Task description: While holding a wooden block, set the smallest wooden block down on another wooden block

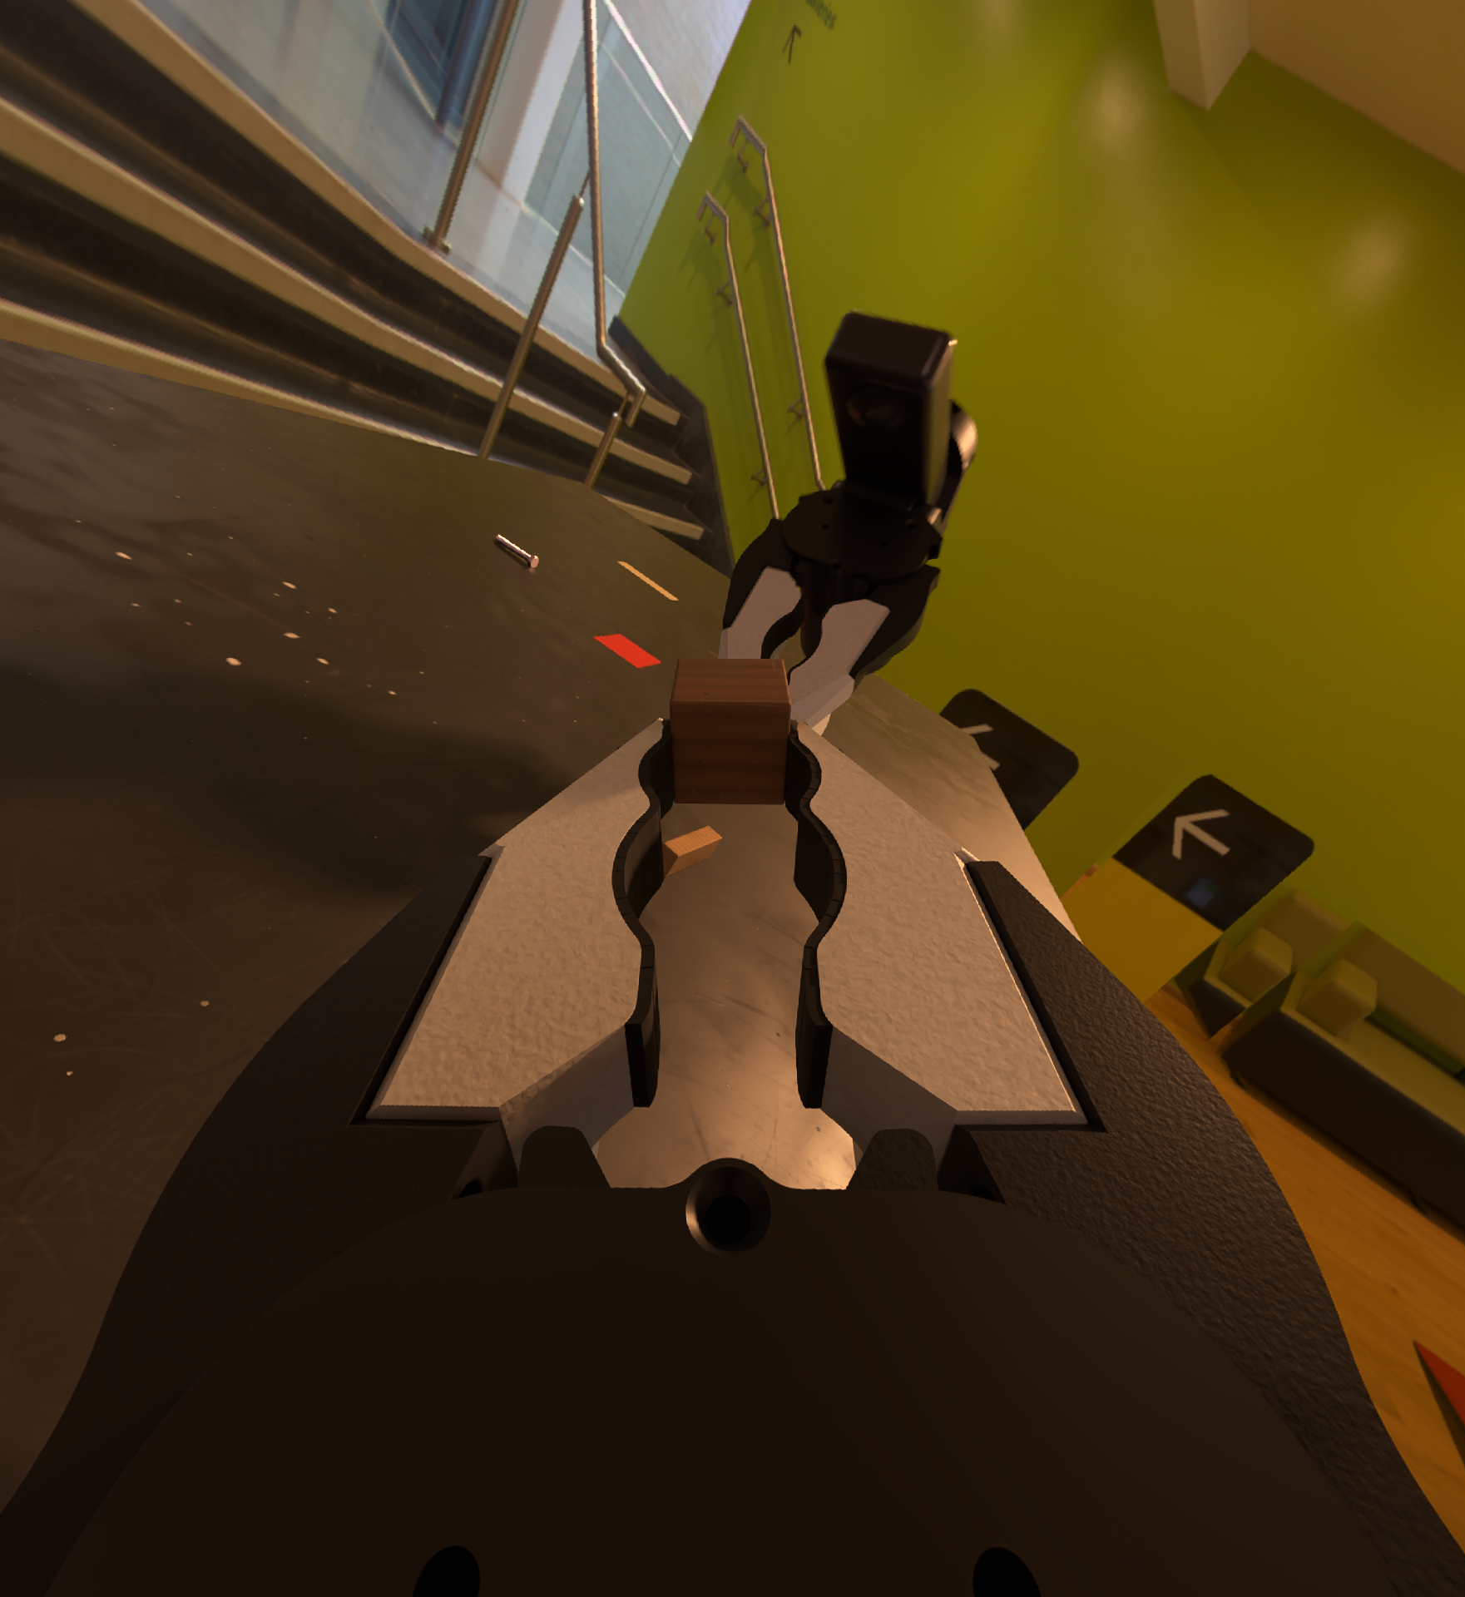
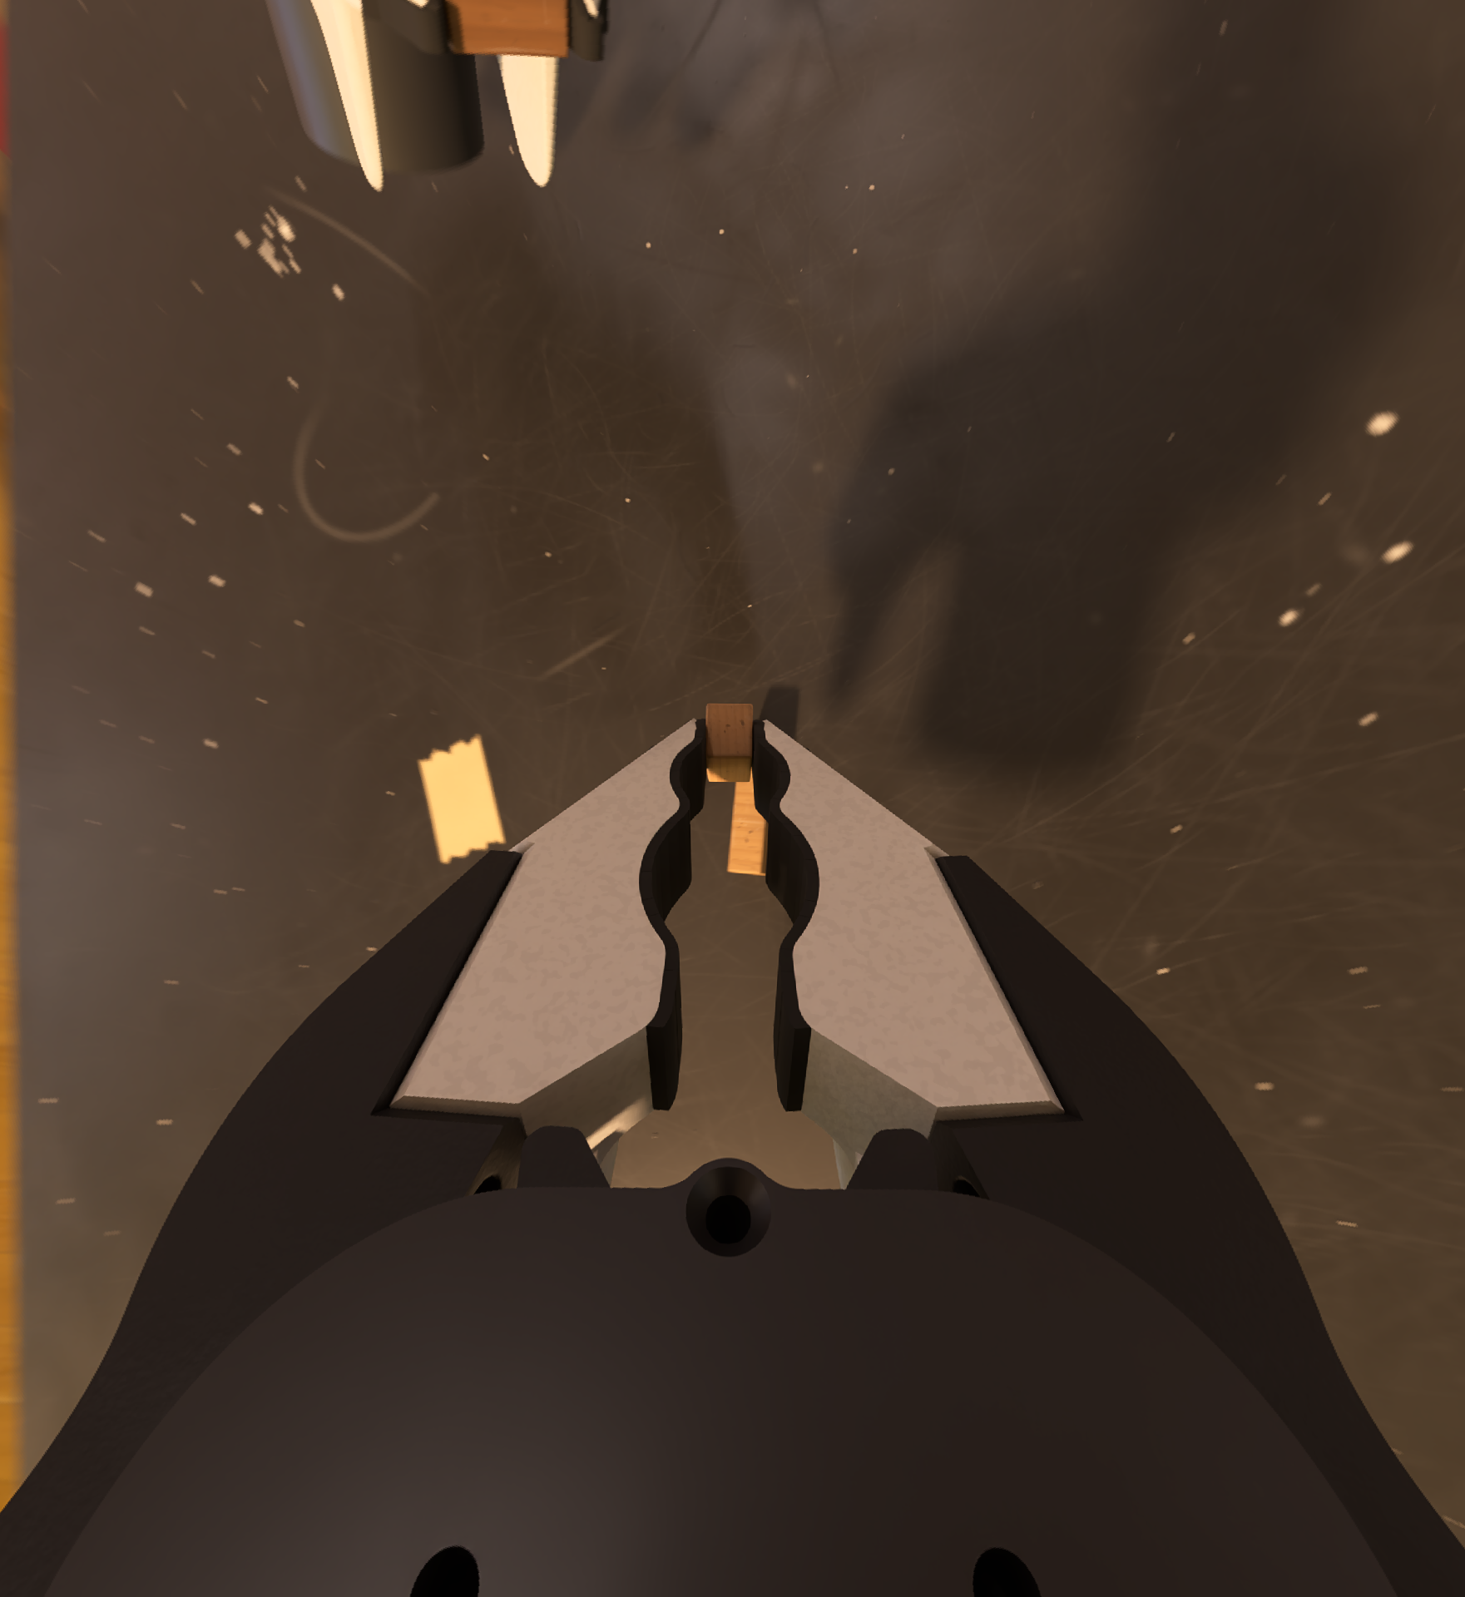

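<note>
My left gripper is shut on a dark brown wooden cube and holds it above the dark table. Under its fingers a light wooden block lies on the table. My right gripper is shut on a small light wooden block, held at its fingertips above the table. Below it a light oblong block lies on the table. The right gripper also shows in the left wrist view, tips hidden behind the cube. The left gripper with the brown cube shows at the top of the right wrist view.
A metal bolt, a red patch and a pale strip lie farther off on the table. A pale flat piece lies left of my right fingers. The table's left edge borders a wooden floor.
</note>
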